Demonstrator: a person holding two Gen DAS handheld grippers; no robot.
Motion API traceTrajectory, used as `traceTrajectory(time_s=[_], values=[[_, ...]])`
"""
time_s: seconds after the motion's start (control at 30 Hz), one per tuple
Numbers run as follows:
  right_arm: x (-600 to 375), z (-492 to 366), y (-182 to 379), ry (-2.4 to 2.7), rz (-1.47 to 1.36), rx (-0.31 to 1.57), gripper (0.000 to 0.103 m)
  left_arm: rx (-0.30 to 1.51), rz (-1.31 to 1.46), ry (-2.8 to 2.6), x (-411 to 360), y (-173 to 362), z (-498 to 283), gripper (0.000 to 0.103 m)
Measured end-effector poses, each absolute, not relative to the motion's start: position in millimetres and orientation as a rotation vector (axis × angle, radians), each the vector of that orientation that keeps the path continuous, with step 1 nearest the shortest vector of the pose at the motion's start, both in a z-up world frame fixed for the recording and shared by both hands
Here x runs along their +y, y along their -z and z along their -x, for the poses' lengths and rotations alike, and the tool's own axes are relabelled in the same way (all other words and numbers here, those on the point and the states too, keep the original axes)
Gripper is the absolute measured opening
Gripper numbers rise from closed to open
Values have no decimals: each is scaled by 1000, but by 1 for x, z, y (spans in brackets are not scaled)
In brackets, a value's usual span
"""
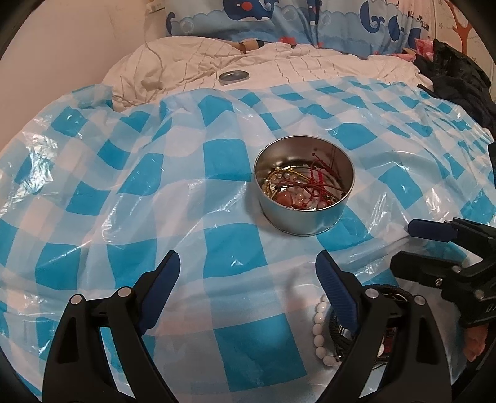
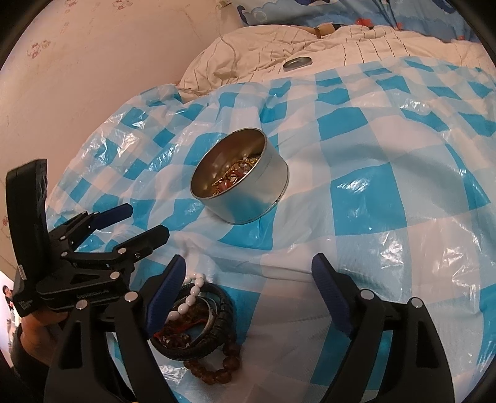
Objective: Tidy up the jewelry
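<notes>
A round silver tin (image 1: 305, 214) (image 2: 248, 198) stands open on the blue-and-white checked plastic sheet (image 1: 155, 186), with gold chains, pearls and red cords inside. Nearer to me lies a pile of bracelets (image 2: 201, 322): a white bead bracelet (image 1: 318, 328), a black braided band (image 2: 221, 316) and brown beads (image 2: 217, 372). My left gripper (image 1: 248, 260) (image 2: 147, 220) is open and empty, left of the pile. My right gripper (image 2: 249, 260) (image 1: 403, 245) is open too. Its left finger (image 2: 167, 291) hovers over the pile's edge, and nothing is pressed between the pads.
The tin's lid (image 1: 233, 76) (image 2: 297, 63) lies on the rumpled white quilt (image 1: 186, 62) behind the sheet. A whale-print pillow (image 1: 279, 18) sits at the head of the bed. Black clothing (image 1: 458, 71) is heaped at the far right. A wall (image 2: 93, 62) runs along the left.
</notes>
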State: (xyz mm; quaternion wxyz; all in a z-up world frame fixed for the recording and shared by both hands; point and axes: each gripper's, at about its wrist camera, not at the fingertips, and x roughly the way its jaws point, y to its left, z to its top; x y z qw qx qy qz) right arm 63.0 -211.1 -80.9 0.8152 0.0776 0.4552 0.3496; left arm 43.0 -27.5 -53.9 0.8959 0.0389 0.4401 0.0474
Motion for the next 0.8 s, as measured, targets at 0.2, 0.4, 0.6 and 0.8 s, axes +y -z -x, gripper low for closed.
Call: traceTrajectory(time_s=[0.2,0.4,0.6,0.8], values=[[-208,-60,78,-730,-120,954,82,923,-61,-95,-27,57,-44,86],[-205,-55,73,-704,-58,921,84,936,-53,-84,-28,61,-46,87],[-202,-52,72,-693,-11,902,86,940,-57,-85,-30,62,-47,87],[-200,-53,71,-685,-3,902,87,940,-57,-85,-30,63,-47,88]])
